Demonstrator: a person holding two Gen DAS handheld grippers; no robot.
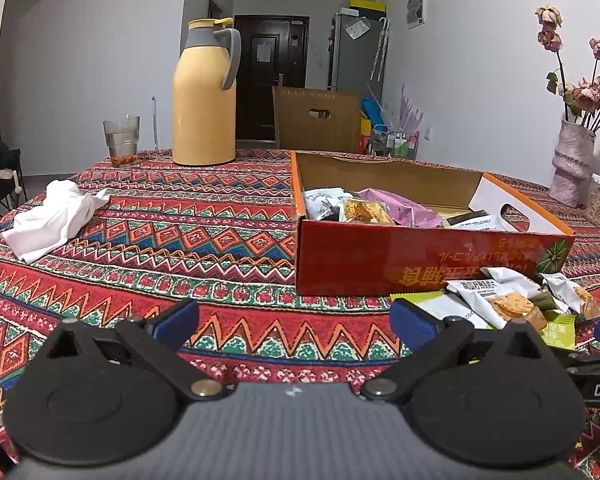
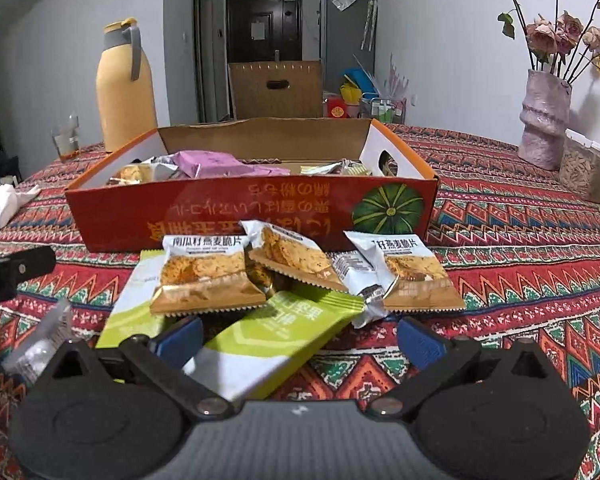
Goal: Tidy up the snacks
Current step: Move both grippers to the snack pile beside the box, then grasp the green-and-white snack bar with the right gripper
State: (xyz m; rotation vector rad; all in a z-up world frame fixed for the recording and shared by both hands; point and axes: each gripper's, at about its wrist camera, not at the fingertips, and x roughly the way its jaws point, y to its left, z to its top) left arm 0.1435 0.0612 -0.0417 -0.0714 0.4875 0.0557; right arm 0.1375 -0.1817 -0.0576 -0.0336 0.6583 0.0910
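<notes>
The right hand-held gripper [image 2: 298,338] is spread wide and holds nothing. It hovers low over the desk [image 2: 520,240], aimed at a small heap of snack packets lying just ahead of it. Closest, running in between its fingers, is a long green packet [image 2: 276,332]. On top of that, a little further forward, lie three small oat crisp packets: one ahead and left [image 2: 204,276], one in the middle [image 2: 292,258], one ahead and right [image 2: 408,272]. Beyond the heap stands the open red box [image 2: 252,216], already holding a purple packet [image 2: 216,162] and several others.

The left hand-held gripper [image 1: 294,322] is also spread and empty, over bare cloth, with the box ahead and to its right.

The step in hand looks like picking one packet from the heap to drop into the box. The green packet carries the crisp packets, so lifting it first would likely spill them. Better to take a top one first, perhaps the right crisp packet, which lies clear of the others along its outer edge. Come down with one finger on each side of a sealed edge, pinch the crimp rather than the puffed middle so the crisps are not crushed, then lift clear of the box's near wall before letting go.
</notes>
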